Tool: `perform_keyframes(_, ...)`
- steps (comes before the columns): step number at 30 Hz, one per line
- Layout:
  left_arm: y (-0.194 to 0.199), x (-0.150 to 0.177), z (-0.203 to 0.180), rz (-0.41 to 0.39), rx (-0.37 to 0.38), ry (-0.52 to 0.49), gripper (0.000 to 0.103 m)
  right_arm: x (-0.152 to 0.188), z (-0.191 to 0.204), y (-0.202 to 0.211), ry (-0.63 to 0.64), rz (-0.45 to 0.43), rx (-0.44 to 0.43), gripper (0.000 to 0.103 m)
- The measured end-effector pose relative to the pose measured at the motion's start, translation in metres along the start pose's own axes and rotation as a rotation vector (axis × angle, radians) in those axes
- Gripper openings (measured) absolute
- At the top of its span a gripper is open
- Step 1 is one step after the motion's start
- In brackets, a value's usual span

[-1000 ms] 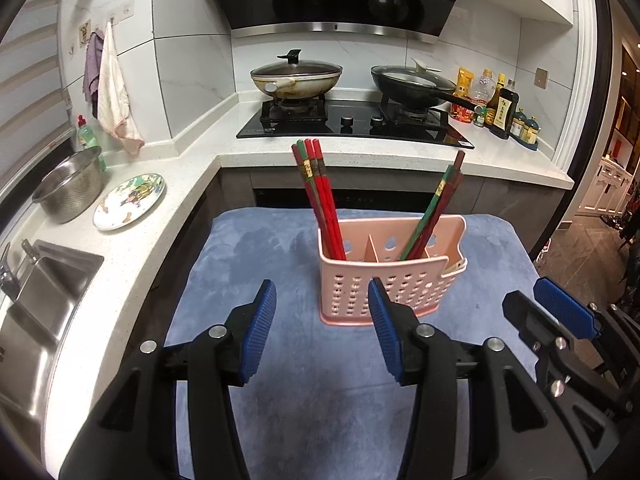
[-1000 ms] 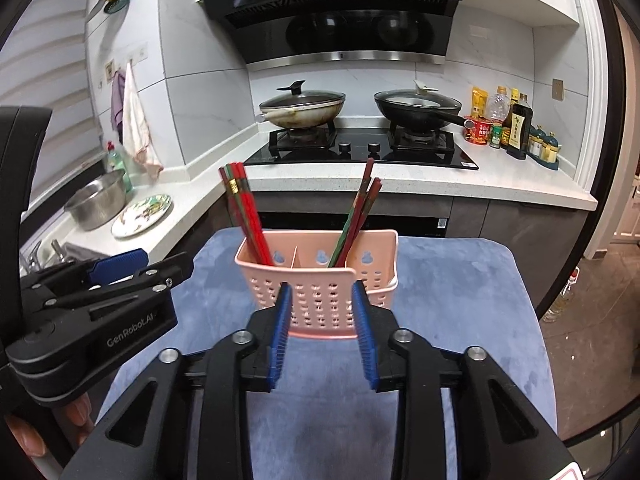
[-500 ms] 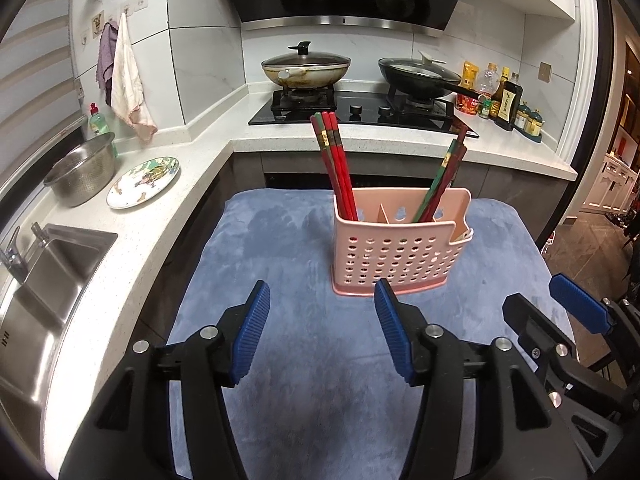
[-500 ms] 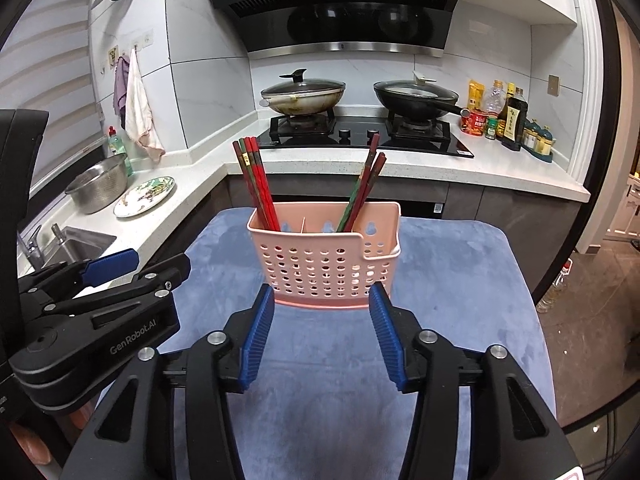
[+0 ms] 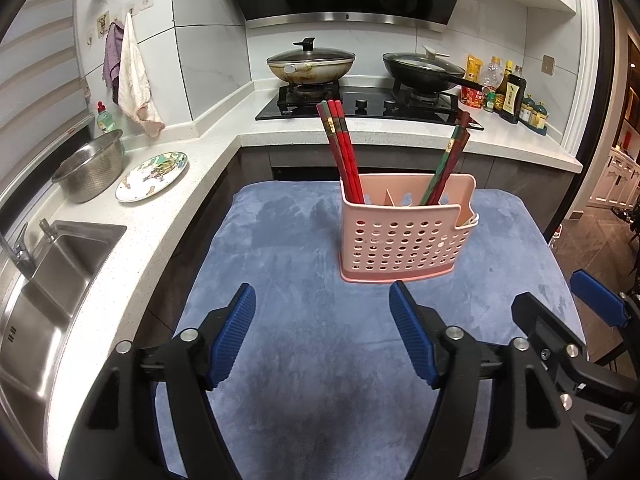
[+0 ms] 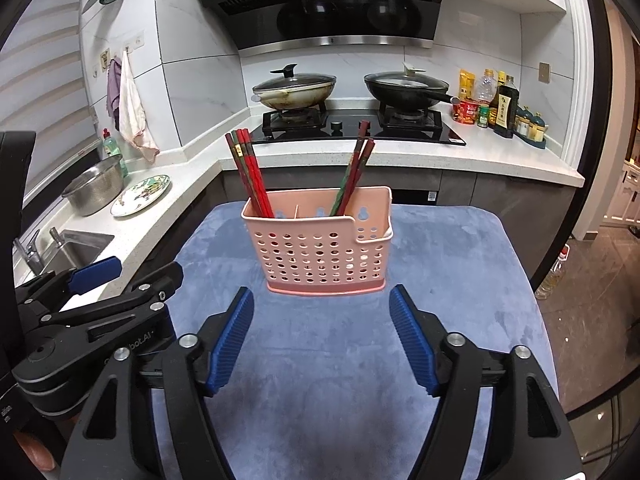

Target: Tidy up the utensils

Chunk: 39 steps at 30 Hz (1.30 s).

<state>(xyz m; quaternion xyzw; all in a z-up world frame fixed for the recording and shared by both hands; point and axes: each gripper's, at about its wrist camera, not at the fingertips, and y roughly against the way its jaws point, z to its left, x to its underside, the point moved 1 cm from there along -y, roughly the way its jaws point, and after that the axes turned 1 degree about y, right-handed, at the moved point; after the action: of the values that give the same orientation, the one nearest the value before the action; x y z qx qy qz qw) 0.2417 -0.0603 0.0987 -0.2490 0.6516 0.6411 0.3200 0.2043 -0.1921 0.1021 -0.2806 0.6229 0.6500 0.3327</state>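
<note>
A pink perforated utensil holder (image 5: 404, 236) stands on a blue-grey mat (image 5: 312, 344); it also shows in the right wrist view (image 6: 320, 254). Red chopsticks (image 5: 342, 152) lean in its left compartment and several red and green ones (image 5: 446, 164) in its right compartment. My left gripper (image 5: 322, 304) is open and empty, above the mat, short of the holder. My right gripper (image 6: 322, 306) is open and empty, just in front of the holder. Each gripper shows at the edge of the other's view.
A white counter (image 5: 132, 240) runs along the left with a sink (image 5: 44, 292), a steel colander (image 5: 90, 168) and a patterned plate (image 5: 152, 176). A stove with two pans (image 5: 310, 64) and condiment bottles (image 5: 508, 92) lie behind.
Both grippers have pulled back from the holder and risen. The right gripper's jaws have opened wide. The left's have also spread wider.
</note>
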Motion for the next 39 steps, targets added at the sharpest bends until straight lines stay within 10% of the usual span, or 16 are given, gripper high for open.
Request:
perform_keyframes(23,-0.002,0.013,0.004,0.005,-0.056,-0.015,0.088,0.012,-0.014,-0.003,-0.012,0.02,0.06,0.097)
perform_keyframes(39,-0.001,0.014,0.005,-0.004,-0.073,-0.012,0.092,0.011,-0.02,-0.003,-0.019,0.021,0.082,0.097)
